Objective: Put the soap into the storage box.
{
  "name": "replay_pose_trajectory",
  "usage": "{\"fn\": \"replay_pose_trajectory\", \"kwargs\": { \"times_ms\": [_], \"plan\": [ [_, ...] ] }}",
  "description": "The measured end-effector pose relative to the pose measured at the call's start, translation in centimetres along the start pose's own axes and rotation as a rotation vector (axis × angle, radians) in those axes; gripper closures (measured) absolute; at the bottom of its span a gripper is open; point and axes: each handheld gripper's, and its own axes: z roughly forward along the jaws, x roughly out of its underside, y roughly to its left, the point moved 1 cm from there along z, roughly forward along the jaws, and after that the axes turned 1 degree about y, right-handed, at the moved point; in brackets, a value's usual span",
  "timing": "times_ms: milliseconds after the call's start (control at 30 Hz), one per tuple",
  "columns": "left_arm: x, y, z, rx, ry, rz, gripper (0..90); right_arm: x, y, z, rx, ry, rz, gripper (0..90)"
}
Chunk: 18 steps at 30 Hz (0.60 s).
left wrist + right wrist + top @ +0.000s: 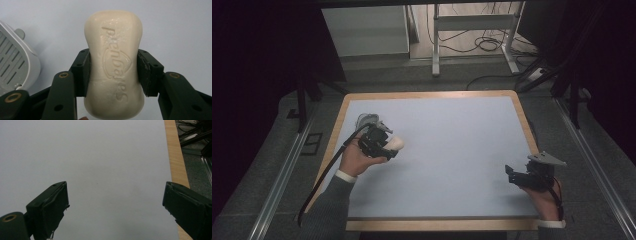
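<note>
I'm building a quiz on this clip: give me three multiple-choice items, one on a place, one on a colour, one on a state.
1. Where does the slotted grey plastic soap dish lie in the left gripper view?
A. left of the soap
B. right of the soap
C. on top of the soap

2. What colour is the embossed oval bar of soap?
A. green
B. cream
C. blue

3. How is the right claw?
A. shut on the soap
B. shut on the dish
C. open, holding nothing

Answers:
1 A, the dish sits at that view's left edge.
2 B, the bar between the left claw's pads is cream.
3 C, its jaws stand wide apart over the pale blue table mat.
</note>
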Motion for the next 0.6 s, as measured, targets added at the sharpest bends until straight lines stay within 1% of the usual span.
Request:
{"fn": "replay_pose_trajectory", "kwargs": {
  "times_ms": [100, 200, 333, 600],
  "plan": [
    [-0.3, 0.2, -0.1, -0.005, -0.007, -0.006, 49.6, 0.0, 0.0, 0.0, 0.001, 0.001, -0.002, 6.2],
    [-0.5, 0.6, -0.2, -0.002, -0.009, -0.01, 49.6, 0.0, 0.0, 0.0, 0.002, 0.002, -0.002, 6.2],
    [-0.6, 1.0, -0.1, -0.009, -0.007, -0.017, 49.6, 0.0, 0.0, 0.0, 0.003, 0.002, -0.002, 6.2],
    [-1.0, 1.4, -0.2, -0.018, -0.009, -0.022, 49.6, 0.0, -0.1, 0.1, 0.002, 0.003, -0.001, 6.2]
  ]
}}
